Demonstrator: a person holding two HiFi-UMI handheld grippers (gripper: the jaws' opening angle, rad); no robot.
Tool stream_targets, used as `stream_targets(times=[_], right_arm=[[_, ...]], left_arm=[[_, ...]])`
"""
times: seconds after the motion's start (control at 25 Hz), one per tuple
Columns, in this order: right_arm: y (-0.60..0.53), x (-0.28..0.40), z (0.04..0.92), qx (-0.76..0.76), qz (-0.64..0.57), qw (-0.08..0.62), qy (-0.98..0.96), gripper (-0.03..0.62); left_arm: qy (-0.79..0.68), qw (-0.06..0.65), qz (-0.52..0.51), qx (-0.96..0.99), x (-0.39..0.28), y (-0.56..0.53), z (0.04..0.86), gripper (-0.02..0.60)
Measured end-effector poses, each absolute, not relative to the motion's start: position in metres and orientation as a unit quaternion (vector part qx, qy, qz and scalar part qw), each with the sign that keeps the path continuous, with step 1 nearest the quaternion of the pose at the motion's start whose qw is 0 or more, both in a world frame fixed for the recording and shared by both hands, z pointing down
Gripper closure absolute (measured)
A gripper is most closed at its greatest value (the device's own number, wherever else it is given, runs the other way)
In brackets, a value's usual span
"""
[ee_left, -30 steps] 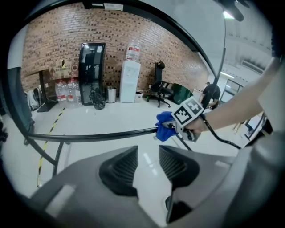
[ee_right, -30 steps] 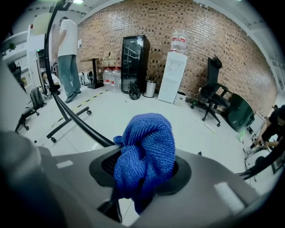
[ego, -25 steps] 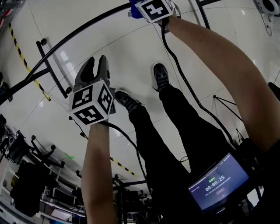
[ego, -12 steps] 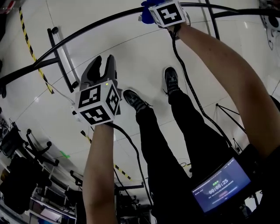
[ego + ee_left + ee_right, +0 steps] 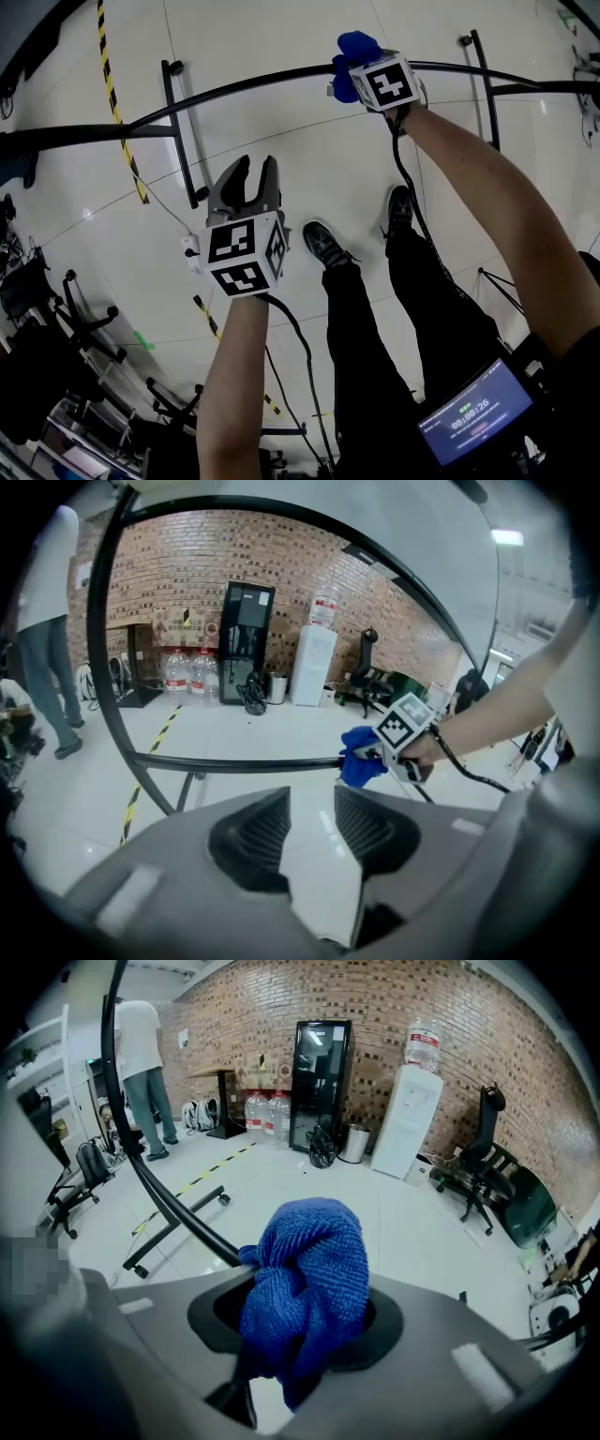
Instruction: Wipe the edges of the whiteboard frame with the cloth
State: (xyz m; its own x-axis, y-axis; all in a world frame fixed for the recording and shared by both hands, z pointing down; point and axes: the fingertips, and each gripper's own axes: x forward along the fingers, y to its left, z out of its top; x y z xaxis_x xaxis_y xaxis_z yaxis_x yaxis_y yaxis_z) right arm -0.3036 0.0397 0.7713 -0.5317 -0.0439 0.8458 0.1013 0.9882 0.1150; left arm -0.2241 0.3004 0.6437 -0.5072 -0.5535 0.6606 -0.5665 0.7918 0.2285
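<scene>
**Blue cloth up on the frame's top rail, other tool empty**

Standing here watching, so this is what's in front of me. The pale glossy floor (image 5: 281,141) takes up most of the scene, with yellow-and-black tape (image 5: 117,103) running across it. Over that sits the whiteboard frame (image 5: 234,89), a black tubular thing with a long rail across the top and legs going down to the floor.

The person stands right behind the rail in dark trousers (image 5: 375,337) and dark shoes (image 5: 325,246), both arms stretched out.

The right gripper (image 5: 352,80) is up at the rail, its jaws clamped on a bunched-up blue cloth (image 5: 356,47). The wad bulges out past the jaws and sits right against the black bar, touching it as far as I can tell.

The left gripper (image 5: 253,173) hangs over open floor on the near side of the rail, well apart from the cloth. Its jaws are drawn in close with nothing between them.

A black cable (image 5: 300,347) trails from it, and a small lit screen (image 5: 469,422) sits near the person's waist.
</scene>
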Motion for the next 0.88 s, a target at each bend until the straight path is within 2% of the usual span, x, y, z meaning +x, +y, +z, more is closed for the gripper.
stream_targets(times=[0.36,0.68,0.88], right_arm=[[0.098,-0.329,0.766,-0.045,-0.076,0.457,-0.885,0.436],[0.139,-0.333,0.771,-0.086,-0.080,0.478,-0.870,0.434],[0.168,-0.341,0.769,-0.092,-0.131,0.481,-0.862,0.433]], left_arm=[[-0.881,0.391,0.000,0.265,-0.241,0.356,0.644,0.433],[-0.898,0.373,-0.017,0.233,-0.242,0.378,0.628,0.433],[-0.900,0.368,-0.034,0.232,-0.249,0.402,0.629,0.433]])
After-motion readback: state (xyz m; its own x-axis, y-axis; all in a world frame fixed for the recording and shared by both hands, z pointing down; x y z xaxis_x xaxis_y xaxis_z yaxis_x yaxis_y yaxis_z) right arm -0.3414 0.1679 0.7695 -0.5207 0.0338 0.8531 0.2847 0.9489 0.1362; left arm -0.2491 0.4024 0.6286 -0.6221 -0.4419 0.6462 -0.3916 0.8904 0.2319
